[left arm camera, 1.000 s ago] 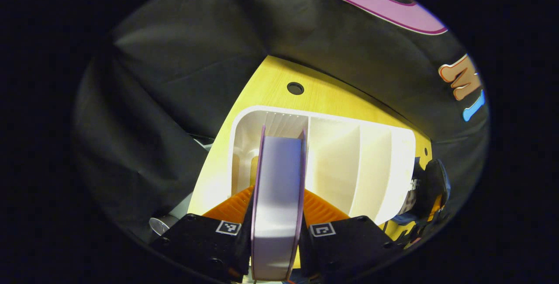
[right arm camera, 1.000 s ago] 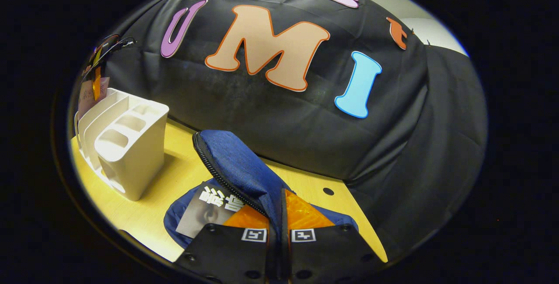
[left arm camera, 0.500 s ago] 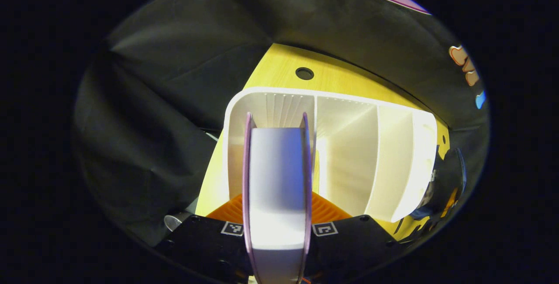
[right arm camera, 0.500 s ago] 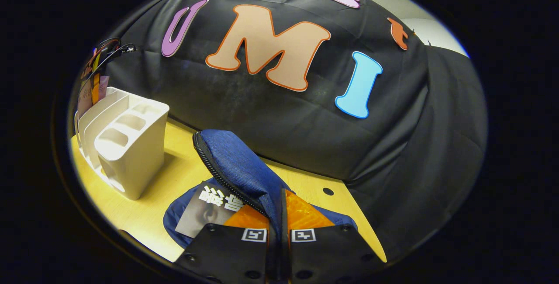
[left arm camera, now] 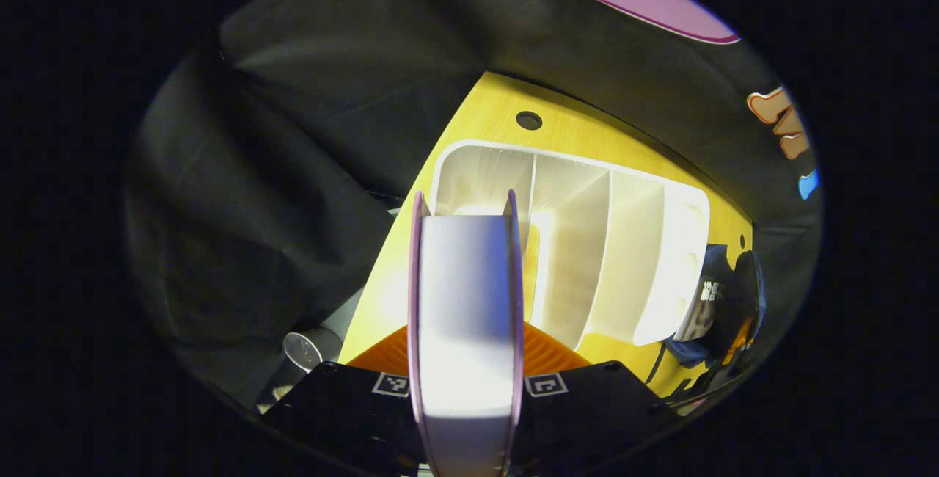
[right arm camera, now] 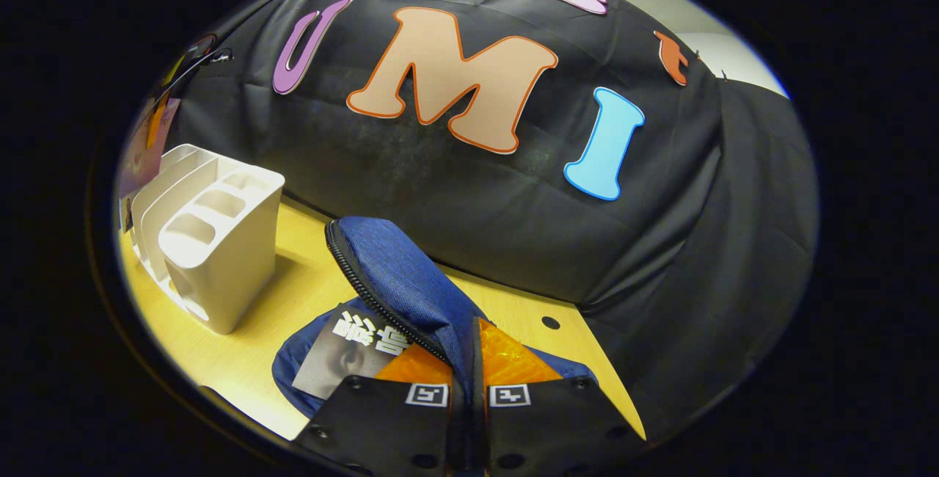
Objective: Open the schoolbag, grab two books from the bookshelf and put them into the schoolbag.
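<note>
Left tongs (left arm camera: 466, 381): clenched on a purple-edged book (left arm camera: 465, 315), one finger pressed to each cover; the pale page edge faces the camera and runs from 6 o'clock up to the centre of the left gripper view.
Book against shelf: its top corners overlap the rim of the white bookshelf (left arm camera: 587, 257), at the leftmost slot, so whether it is fully clear of that slot I cannot tell.
Right tongs (right arm camera: 469, 389): pinched shut on the raised blue flap of the schoolbag (right arm camera: 400, 282), the zip edge running up toward 11 o'clock.
Schoolbag contents: a grey-covered book (right arm camera: 348, 352) lies in the open mouth, just at 9 o'clock of the right tongs.
Change since a second ago: the bookshelf has slid toward 2 o'clock in the left gripper view and looks smaller than half a second back; the right tongs keep the same hold on the flap.
Around: the yellow bench (left arm camera: 557, 132) carries the shelf; a round hole (left arm camera: 528, 120) sits beyond the shelf at 12 o'clock.
At the far right of the left gripper view: the schoolbag at 4 o'clock, beside the shelf's end.
In the way: the shelf's leftmost divider stands close by the book's right cover.
</note>
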Motion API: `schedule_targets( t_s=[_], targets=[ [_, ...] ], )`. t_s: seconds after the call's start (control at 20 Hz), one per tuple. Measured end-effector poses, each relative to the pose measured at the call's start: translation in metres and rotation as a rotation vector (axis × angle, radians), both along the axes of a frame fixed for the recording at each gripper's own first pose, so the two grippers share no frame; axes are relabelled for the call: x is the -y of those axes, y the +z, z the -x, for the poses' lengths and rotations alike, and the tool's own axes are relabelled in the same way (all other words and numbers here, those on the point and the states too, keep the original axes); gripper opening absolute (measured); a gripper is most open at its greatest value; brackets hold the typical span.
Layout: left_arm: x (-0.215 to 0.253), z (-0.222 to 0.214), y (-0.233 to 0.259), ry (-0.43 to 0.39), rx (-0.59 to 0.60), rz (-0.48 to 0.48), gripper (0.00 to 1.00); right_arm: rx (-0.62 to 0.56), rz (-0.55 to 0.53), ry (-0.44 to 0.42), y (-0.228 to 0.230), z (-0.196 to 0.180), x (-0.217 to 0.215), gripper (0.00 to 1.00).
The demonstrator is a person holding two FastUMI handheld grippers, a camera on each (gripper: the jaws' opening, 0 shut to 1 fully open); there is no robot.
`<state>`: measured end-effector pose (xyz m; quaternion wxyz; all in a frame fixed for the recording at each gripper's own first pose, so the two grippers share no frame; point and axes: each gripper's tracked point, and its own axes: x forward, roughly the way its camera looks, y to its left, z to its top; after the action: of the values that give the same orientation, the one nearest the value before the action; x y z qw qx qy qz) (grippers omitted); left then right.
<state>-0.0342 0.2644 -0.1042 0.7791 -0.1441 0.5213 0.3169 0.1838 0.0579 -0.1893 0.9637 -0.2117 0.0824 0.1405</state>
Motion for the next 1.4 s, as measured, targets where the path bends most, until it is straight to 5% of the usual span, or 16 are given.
schedule_targets(
  t_s=[0.6, 0.8, 1.05, 1.4],
  targets=[
    [0.063, 0.004, 0.111, 0.003, 0.116, -0.015, 0.4, 0.004, 0.004, 0.029, 0.0, 0.001, 0.002, 0.06],
    [0.11, -0.02, 0.124, -0.085, 0.174, 0.018, 0.4, 0.006, -0.005, 0.028, 0.001, 0.0, 0.002, 0.06],
    [0.191, -0.061, 0.103, -0.21, 0.225, 0.214, 0.39, 0.0, -0.038, 0.016, 0.003, -0.003, 0.005, 0.06],
    [0.268, -0.136, 0.061, -0.404, 0.333, 0.363, 0.4, -0.007, -0.064, 0.003, 0.006, -0.003, 0.006, 0.06]
  ],
)
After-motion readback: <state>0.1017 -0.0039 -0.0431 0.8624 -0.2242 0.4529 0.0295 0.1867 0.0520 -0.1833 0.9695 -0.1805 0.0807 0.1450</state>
